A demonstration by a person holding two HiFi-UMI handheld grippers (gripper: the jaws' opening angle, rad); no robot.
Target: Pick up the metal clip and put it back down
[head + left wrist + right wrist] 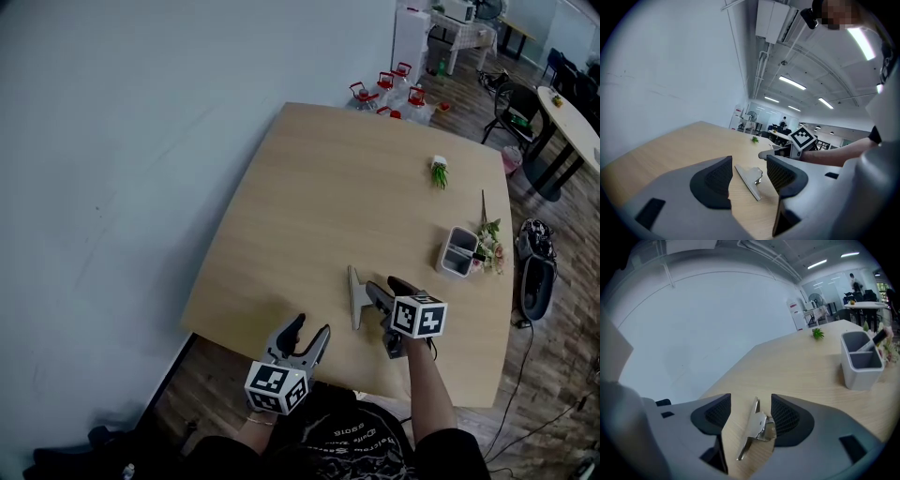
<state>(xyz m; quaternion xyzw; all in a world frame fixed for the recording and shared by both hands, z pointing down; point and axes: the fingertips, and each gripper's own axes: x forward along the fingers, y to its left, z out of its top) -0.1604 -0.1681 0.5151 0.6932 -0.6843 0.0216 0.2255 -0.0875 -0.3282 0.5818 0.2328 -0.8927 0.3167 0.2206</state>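
The metal clip (354, 298) lies on the pale wooden bench (309, 187), a silvery long blade with a folded handle. The right tool (386, 285) tilts down beside it on an outstretched forearm, jaws wide apart, clip in their gap but ungripped; the left tool (311, 325) sits near the front edge, jaws apart, empty; farther right are a grey two-compartment holder (459, 251), artificial flowers (490, 246) and a green sprig (439, 172).
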